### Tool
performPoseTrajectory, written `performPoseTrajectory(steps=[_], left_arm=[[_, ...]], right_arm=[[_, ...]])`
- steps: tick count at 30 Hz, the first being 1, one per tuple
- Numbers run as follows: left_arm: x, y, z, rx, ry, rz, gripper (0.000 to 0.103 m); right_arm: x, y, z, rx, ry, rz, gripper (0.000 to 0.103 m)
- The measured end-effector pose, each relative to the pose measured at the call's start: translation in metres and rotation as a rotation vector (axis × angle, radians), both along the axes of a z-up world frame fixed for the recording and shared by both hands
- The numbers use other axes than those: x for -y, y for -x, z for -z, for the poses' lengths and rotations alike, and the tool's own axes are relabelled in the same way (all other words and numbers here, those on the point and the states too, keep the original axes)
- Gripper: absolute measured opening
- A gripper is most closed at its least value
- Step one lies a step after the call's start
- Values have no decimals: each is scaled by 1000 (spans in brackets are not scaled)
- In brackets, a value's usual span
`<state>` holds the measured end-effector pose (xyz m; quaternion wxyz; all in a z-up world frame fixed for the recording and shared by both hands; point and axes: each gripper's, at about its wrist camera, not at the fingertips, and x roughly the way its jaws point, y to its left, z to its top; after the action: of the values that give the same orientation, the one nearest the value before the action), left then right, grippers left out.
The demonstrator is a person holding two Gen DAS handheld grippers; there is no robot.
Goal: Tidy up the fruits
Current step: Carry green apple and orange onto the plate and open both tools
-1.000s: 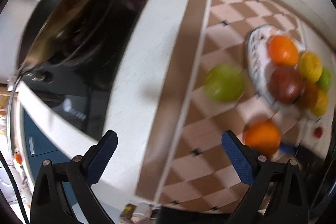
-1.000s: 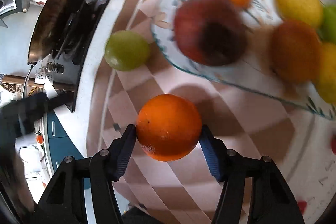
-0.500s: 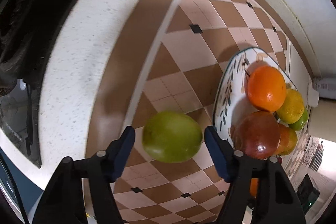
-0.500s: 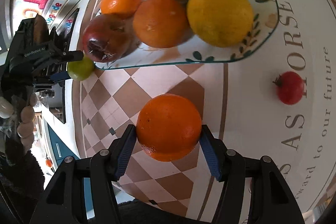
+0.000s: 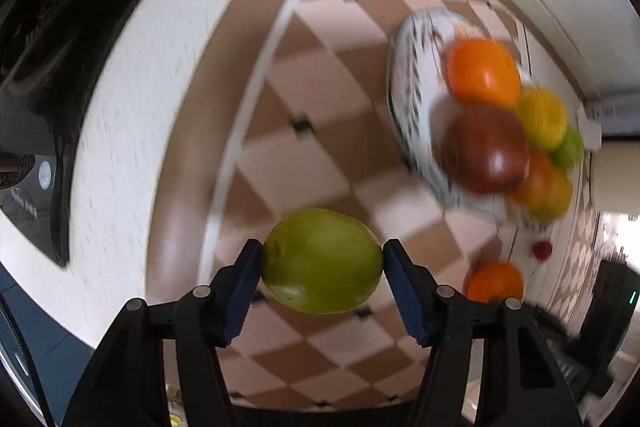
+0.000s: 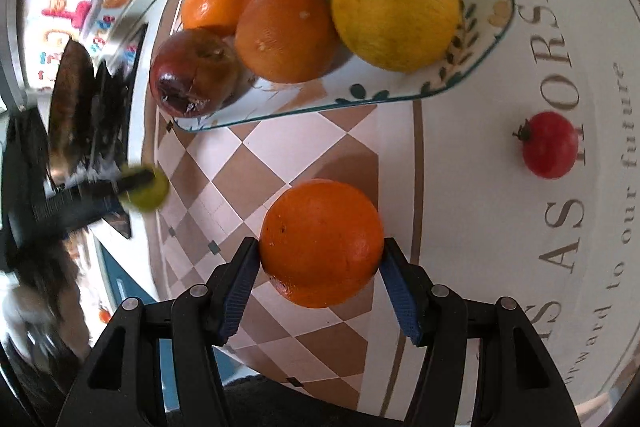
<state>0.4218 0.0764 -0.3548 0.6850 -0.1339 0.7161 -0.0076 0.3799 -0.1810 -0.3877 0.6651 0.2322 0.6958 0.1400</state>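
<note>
My left gripper (image 5: 322, 261) is shut on a green fruit (image 5: 322, 261) and holds it above the checkered mat (image 5: 304, 163). It shows blurred in the right wrist view (image 6: 148, 191). My right gripper (image 6: 320, 259) is shut on an orange (image 6: 320, 243), in front of the leaf-patterned plate (image 6: 472, 63). That orange also shows in the left wrist view (image 5: 494, 281). The plate (image 5: 408, 99) holds several fruits: a dark red apple (image 6: 194, 79), oranges, lemons and a green apple.
A small red fruit (image 6: 550, 145) lies on the lettered part of the mat, right of the plate. A black stove (image 5: 60, 47) with a pan (image 6: 70, 107) sits at the left. The counter edge runs along the lower left.
My left gripper has closed on the green fruit and lifted it off the mat. My right gripper still holds the orange and has barely moved.
</note>
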Motion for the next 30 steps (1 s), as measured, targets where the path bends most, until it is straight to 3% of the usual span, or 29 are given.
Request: performPoseTrajectory(steps=[5,14,20,25,30], left_arm=[[23,27,13,-41,22,21,59],[53,27,13,-30,-8,78,59],[60,9,-34,33,34,73,59],[52,-21,-69,104,78,55,59],[43,-59,-75,151,34,43,59]], right_arm=[[11,0,7,-19,-44,46,65],[4,1,1,41,4,3,63],[13,9,-7,30,-81,73,63],[32,0,-32,90,-97,109,63],[64,-24,-57,153,-87,162,63]])
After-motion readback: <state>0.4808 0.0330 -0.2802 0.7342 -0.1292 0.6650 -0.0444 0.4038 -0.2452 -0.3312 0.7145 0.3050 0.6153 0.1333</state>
